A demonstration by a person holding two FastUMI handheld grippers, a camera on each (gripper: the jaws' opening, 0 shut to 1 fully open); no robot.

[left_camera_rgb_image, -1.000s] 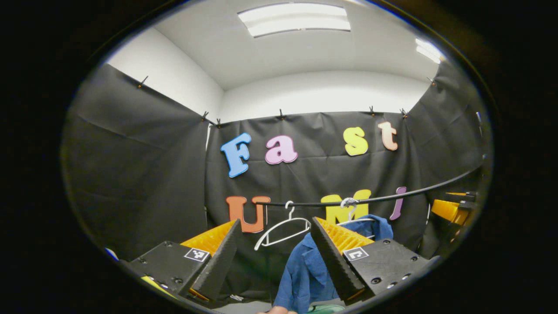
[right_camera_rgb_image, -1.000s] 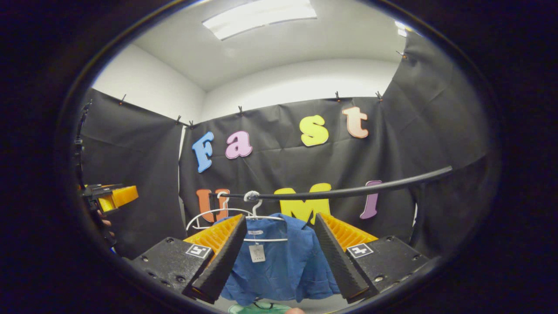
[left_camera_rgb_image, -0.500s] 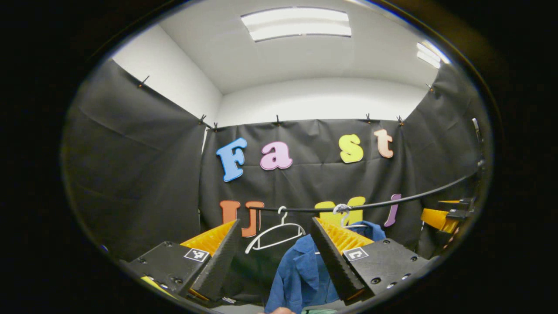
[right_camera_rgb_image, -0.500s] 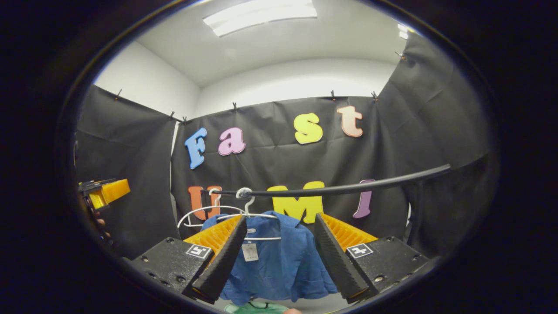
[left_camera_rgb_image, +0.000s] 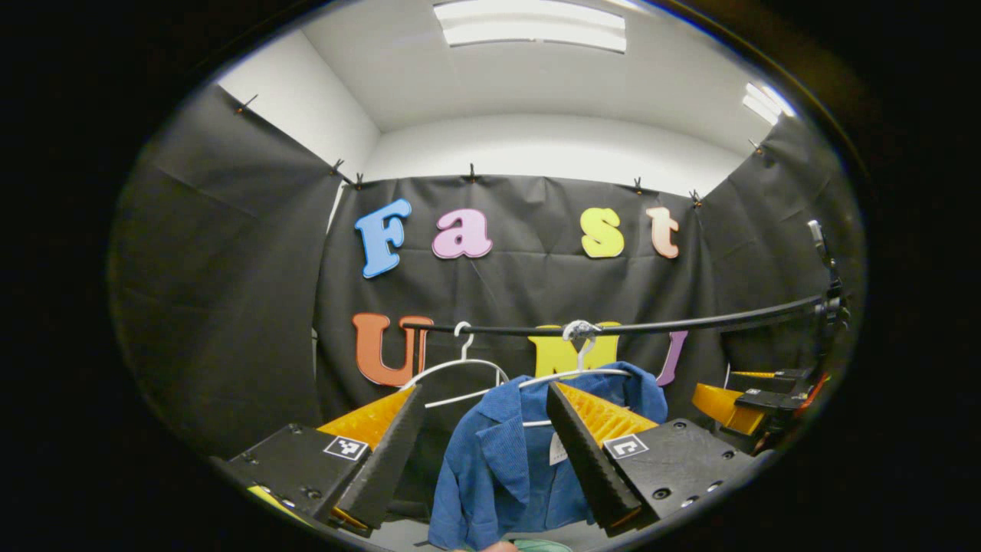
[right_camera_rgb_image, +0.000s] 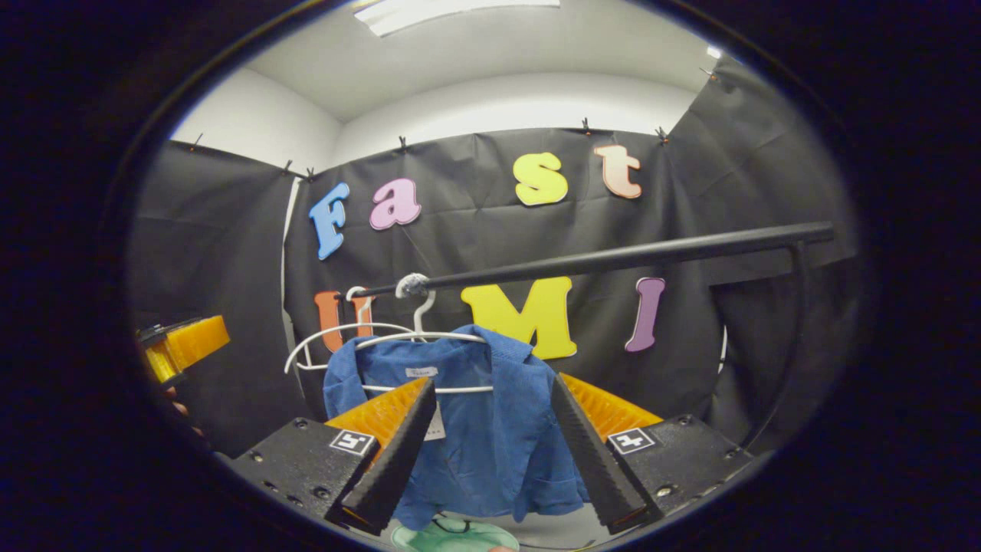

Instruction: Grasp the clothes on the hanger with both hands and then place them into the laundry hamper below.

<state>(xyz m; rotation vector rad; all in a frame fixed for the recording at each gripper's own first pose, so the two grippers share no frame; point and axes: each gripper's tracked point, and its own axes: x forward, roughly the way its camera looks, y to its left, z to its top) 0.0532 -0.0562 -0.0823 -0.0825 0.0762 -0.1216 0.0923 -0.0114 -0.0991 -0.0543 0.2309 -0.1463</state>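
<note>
A blue shirt (right_camera_rgb_image: 475, 429) hangs on a white hanger (right_camera_rgb_image: 398, 337) from the black rail (right_camera_rgb_image: 613, 257); left tool (left_camera_rgb_image: 483, 460) and right tool (right_camera_rgb_image: 487, 452) are both spread, near it, not touching.

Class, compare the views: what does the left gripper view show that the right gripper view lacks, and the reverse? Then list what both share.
Left gripper view: the right gripper at its right edge. Right gripper view: the left gripper at its left edge, with part of the hand holding it. Shared: the blue shirt on a white hanger, an empty hanger beside it, and the black rail carrying both.
</note>
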